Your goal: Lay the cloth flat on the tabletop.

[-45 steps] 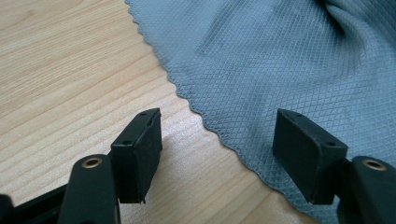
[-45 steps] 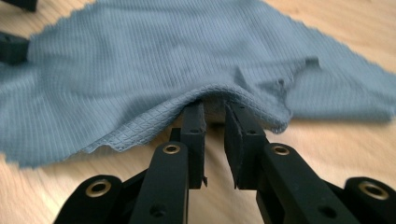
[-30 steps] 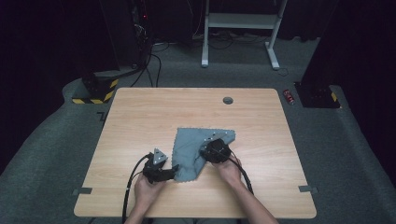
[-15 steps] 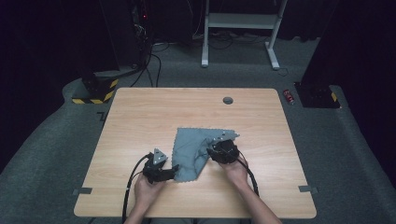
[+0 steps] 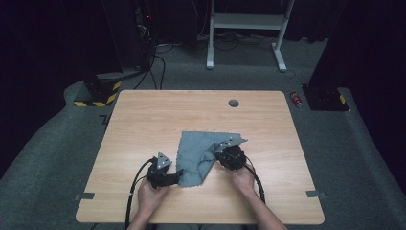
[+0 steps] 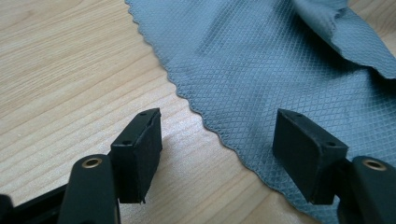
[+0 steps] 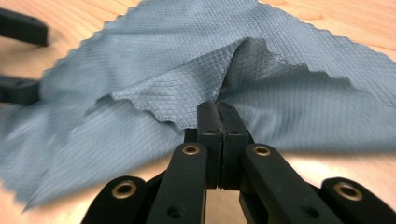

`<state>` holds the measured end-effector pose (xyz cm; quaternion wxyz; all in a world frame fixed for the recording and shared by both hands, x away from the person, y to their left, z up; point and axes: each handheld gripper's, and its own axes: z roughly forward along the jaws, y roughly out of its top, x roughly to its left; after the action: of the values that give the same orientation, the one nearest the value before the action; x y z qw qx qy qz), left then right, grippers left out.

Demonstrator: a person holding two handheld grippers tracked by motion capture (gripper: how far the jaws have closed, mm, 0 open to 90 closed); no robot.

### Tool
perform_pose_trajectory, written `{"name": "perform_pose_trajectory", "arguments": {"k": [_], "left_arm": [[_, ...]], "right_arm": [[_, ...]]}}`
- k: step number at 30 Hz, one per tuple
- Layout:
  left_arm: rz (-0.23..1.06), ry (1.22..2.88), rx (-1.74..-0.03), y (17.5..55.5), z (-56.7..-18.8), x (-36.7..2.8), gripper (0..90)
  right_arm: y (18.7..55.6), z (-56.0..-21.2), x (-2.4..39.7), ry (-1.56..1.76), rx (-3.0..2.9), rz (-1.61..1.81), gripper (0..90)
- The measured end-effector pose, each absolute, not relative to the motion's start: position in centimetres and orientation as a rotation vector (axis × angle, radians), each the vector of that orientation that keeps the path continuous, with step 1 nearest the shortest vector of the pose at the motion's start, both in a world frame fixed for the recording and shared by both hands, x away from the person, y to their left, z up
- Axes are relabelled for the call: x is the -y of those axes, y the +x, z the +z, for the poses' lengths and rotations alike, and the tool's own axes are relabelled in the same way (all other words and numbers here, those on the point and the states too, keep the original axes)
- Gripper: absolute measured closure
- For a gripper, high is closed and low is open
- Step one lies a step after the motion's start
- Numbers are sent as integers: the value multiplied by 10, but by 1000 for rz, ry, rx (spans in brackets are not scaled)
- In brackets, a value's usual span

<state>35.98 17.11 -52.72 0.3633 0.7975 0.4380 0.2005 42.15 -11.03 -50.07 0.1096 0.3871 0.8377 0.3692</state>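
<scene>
Wooden surface (image 5: 143, 120) under a dark room, with a grey cloth (image 5: 198, 148) lying near my edge.

My right hand-held gripper (image 7: 218, 114) has its jaws pinched together on a scalloped edge of the cloth, lifting a fold toward the middle. My left hand-held gripper (image 6: 217, 140) sits wide apart at the cloth's near left edge, one jaw over bare wood, the other over the fabric, gripping nothing.
</scene>
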Motion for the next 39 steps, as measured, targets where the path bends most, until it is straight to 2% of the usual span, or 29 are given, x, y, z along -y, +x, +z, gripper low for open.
{"name": "perform_pose_trajectory", "arguments": {"k": [9,19,23,29,33,36,39], "left_arm": [[516,2052,-1127,360,-527,-171,332],[509,2061,-1114,360,-527,-171,318],[509,2061,-1114,360,-527,-171,319],[508,2061,-1113,360,-527,-171,319],[507,2066,-1103,360,-527,-171,322],[507,2066,-1103,360,-527,-171,322],[507,2066,-1102,360,-527,-171,323]], "right_arm": [[368,-494,162,1194,-2437,1099,895],[335,-502,205,1339,-2416,997,894],[333,-502,207,1355,-2434,950,834],[346,-492,198,1286,-2335,1064,756],[380,-505,172,1248,-2372,1022,735],[396,-512,166,1257,-2375,992,743],[407,-516,173,1265,-2351,998,800]]}}
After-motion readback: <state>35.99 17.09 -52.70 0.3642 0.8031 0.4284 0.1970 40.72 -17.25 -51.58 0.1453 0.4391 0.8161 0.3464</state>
